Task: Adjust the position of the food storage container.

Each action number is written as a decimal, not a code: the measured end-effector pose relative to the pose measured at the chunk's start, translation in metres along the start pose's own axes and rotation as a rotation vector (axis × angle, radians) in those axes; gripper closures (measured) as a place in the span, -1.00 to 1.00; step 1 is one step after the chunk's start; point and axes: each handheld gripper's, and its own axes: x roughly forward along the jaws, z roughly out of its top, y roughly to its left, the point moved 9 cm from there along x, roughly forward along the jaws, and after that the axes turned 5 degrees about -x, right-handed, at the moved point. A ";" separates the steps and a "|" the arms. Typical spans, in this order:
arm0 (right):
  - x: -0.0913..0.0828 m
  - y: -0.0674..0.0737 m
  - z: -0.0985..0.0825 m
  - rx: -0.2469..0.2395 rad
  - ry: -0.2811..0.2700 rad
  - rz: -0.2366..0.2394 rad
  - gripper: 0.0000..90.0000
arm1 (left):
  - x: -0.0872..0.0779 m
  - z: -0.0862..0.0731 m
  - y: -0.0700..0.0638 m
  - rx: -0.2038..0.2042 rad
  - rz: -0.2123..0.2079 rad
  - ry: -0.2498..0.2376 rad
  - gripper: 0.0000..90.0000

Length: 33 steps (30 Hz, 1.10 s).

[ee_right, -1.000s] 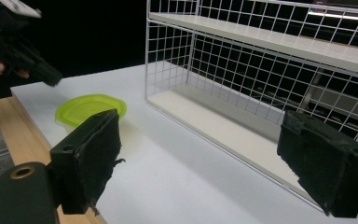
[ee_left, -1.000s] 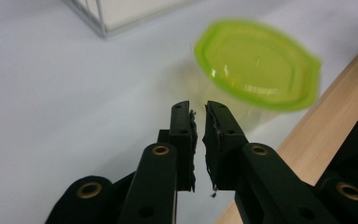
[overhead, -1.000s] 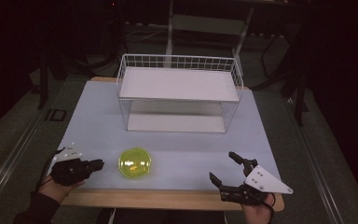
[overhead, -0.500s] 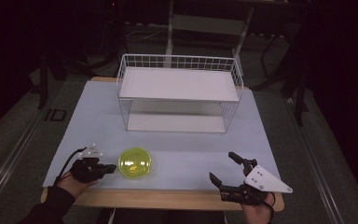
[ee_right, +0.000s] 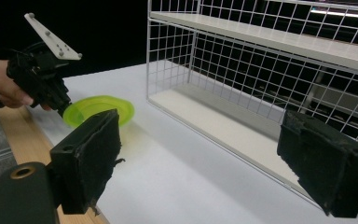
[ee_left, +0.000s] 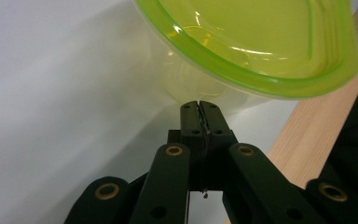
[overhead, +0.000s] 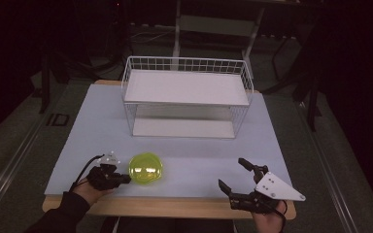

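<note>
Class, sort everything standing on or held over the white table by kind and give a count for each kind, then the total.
Yellow-green bowl: 1
White wire rack: 1
Hand-held grippers: 2, the left gripper and the right gripper
Total: 4

Table [overhead: 184, 160]: green bowl [overhead: 145, 168], wire rack [overhead: 187, 97].

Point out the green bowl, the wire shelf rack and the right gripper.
green bowl [overhead: 145, 168]: high view, centre of its inside.
wire shelf rack [overhead: 186, 87]: high view, bare top shelf.
right gripper [overhead: 234, 175]: high view, midway between its open jaws.
</note>
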 end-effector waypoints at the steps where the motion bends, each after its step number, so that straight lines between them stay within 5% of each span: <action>1: 0.000 0.000 0.000 0.000 0.000 0.001 -0.71 | 0.002 0.002 -0.002 0.004 -0.003 0.001 1.00; 14: -0.001 -0.001 0.000 -0.005 0.001 -0.004 -0.71 | 0.024 0.020 -0.032 0.047 -0.035 0.004 1.00; 25: 0.000 -0.001 0.000 -0.008 0.002 -0.005 -0.71 | 0.018 0.031 -0.002 -0.022 0.055 -0.064 1.00; 29: 0.000 -0.001 -0.001 -0.007 0.006 -0.005 -0.71 | 0.025 0.037 0.003 -0.060 0.048 -0.072 1.00; 33: 0.000 0.000 -0.001 -0.011 0.007 -0.002 -0.71 | 0.032 0.035 -0.003 -0.045 0.035 -0.041 1.00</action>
